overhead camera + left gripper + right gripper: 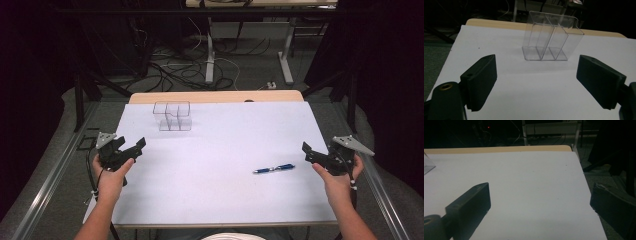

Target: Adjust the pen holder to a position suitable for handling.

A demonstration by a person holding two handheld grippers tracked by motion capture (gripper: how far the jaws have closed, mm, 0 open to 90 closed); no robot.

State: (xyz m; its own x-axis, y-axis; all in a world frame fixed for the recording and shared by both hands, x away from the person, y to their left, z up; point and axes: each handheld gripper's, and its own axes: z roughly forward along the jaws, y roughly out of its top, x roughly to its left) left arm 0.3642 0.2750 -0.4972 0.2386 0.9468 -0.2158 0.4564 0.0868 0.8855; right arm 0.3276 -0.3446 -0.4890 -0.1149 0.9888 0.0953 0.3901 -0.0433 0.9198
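In the high view we see the left claw [131, 150] at the left edge of the white counter [220, 190], its jaws spread wide with nothing between them. The right claw [311, 153] sits at the right edge, also wide and empty. A blue pen [274, 169] lies lower right of centre, near the right claw. A clear divided holder [172, 116] stands in the upper left.

In the left gripper view, the holder [550, 37] stands upright ahead, apart from the jaws.

In the right gripper view, the jaws stand wide over bare counter [524, 182].
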